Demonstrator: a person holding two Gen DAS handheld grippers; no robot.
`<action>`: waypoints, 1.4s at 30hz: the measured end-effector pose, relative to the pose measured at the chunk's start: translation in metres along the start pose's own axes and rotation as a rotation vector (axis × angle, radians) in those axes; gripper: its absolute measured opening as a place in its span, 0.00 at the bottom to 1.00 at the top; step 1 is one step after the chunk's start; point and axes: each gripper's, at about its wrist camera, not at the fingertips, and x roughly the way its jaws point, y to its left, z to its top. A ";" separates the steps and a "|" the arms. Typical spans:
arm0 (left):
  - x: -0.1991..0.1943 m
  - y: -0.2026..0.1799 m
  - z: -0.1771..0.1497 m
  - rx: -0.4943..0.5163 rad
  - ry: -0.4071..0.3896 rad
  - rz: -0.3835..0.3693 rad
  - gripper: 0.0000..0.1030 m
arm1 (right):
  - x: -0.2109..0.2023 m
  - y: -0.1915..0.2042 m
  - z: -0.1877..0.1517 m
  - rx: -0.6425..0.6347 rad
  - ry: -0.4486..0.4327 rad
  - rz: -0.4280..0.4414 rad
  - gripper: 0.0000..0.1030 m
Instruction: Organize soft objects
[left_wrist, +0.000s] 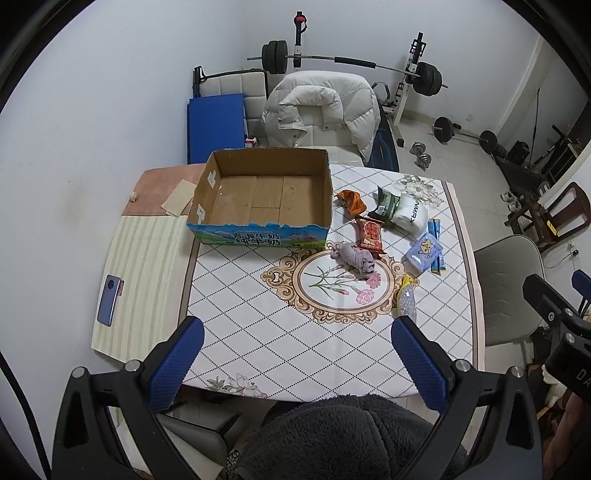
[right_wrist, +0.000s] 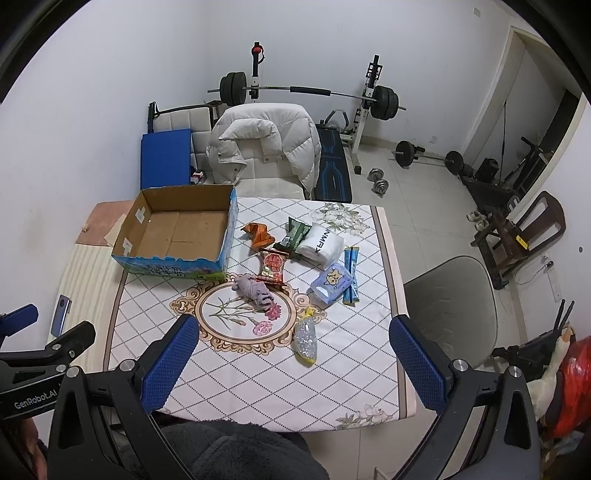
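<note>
Both grippers hover at the near table edge, left gripper (left_wrist: 297, 363) and right gripper (right_wrist: 293, 363), fingers spread wide, holding nothing. Cardboard box (left_wrist: 236, 230) sits far left; purple cloth (left_wrist: 352, 258) and snack packets (left_wrist: 369, 232) lie just right of it.

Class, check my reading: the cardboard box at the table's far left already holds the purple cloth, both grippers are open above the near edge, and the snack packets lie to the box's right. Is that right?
One detail is wrong. The cardboard box is empty; the purple cloth lies on the table in front of it, as the right wrist view shows. Both grippers, left gripper and right gripper, are open, and the snack packets lie right of the box.
</note>
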 end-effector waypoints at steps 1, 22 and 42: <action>0.001 0.001 0.000 -0.001 0.002 0.000 1.00 | 0.001 0.000 -0.001 0.001 0.001 0.001 1.00; -0.001 0.004 -0.003 -0.002 -0.011 0.005 1.00 | -0.002 0.003 -0.008 0.007 0.007 0.005 1.00; -0.010 0.004 -0.002 -0.007 -0.027 0.004 1.00 | -0.004 0.003 -0.009 0.009 0.004 0.004 1.00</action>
